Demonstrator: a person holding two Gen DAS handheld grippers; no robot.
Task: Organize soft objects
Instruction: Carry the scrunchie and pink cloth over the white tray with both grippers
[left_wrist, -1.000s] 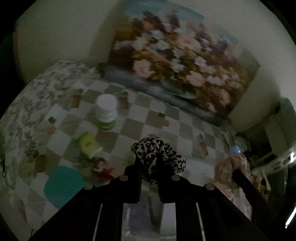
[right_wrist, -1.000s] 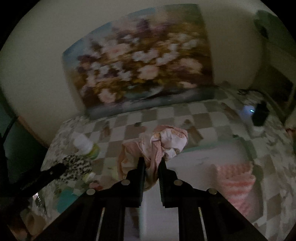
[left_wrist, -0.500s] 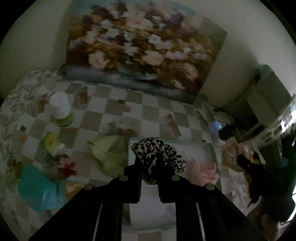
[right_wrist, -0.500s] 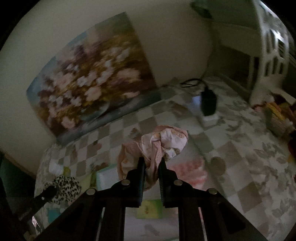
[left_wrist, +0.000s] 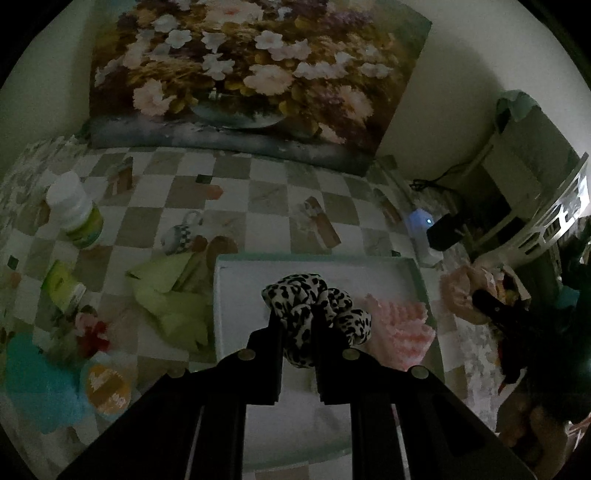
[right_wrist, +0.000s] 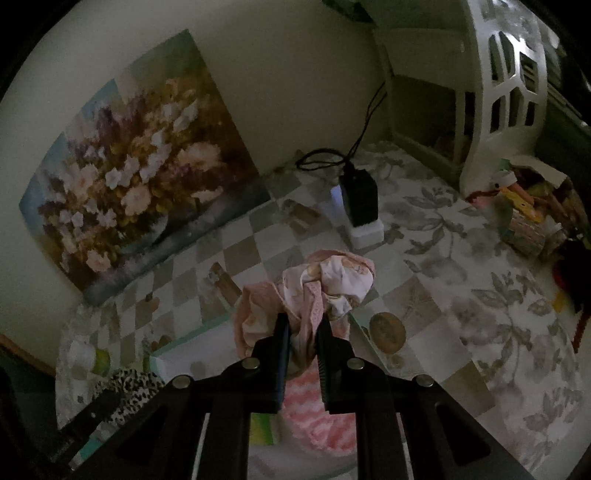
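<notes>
**Two soft items held above the tray, release pending**

Left claw (left_wrist: 297, 334) is seen clamped on a leopard-print scrunchie (left_wrist: 314, 314), which bulges above and to the right of the fingertips. It is held over the near-middle of the shallow white tray (left_wrist: 369, 267). A pink knitted cloth (left_wrist: 400, 332) is already lying in the tray, just right of the scrunchie.

Right claw (right_wrist: 302, 338) is seen clamped on a bundle of pale pink fabric (right_wrist: 317, 291), hanging loosely on both sides of the jaws. It is held near the tray's right edge, above the pink knitted cloth (right_wrist: 317, 417).

Judgement, step in hand: both items are to be set into the tray. The scrunchie would best be lowered onto bare tray floor left of the knitted cloth, then released only once contact is made, so that it does not roll out. The fabric bundle would need moving inward over the tray first; its trailing folds could otherwise catch the rim.

Pose: both claws are pointed forward and tilted downward toward the surface (left_wrist: 269, 192), the left lower and nearer the tray. Beyond, a white bottle (left_wrist: 74, 214) and a flower painting (left_wrist: 251, 74) are noted.
</notes>
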